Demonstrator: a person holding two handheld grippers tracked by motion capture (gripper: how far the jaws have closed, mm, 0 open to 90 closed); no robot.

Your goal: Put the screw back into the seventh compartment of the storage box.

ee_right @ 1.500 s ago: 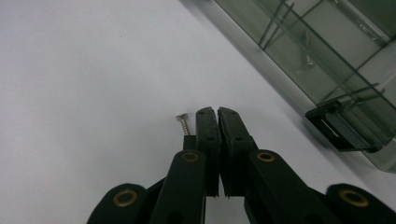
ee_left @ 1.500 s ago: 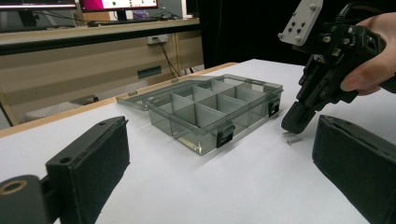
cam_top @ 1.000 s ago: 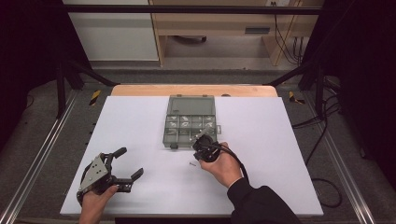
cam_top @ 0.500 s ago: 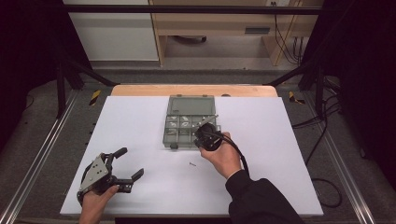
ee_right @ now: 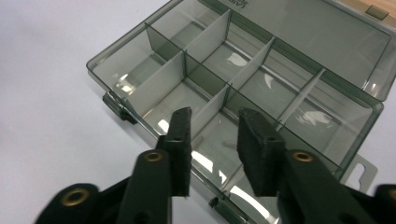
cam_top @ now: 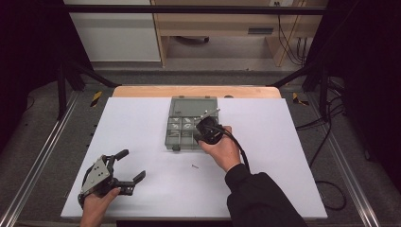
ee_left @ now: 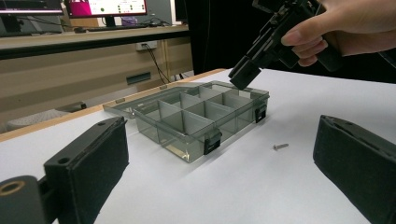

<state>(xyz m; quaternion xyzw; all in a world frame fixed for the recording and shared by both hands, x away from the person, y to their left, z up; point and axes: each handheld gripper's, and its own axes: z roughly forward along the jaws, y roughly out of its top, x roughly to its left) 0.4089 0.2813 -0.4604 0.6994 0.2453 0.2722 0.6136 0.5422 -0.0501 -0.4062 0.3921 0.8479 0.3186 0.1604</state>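
Your organizer box (ee_right: 280, 84) is glossy, smoke-tinted clear plastic that catches glare. The counter (cam_top: 142, 123) looks matt white and smooth, edged in pale wood at the top of the frame. The small screw (ee_left: 280, 146) is dull metal. Your tongs (ee_right: 215, 140) wear matt black, slightly rough pads.

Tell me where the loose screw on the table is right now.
In the high view the screw lies on the white table, just in front of the clear compartment box, between the left gripper and the right hand.
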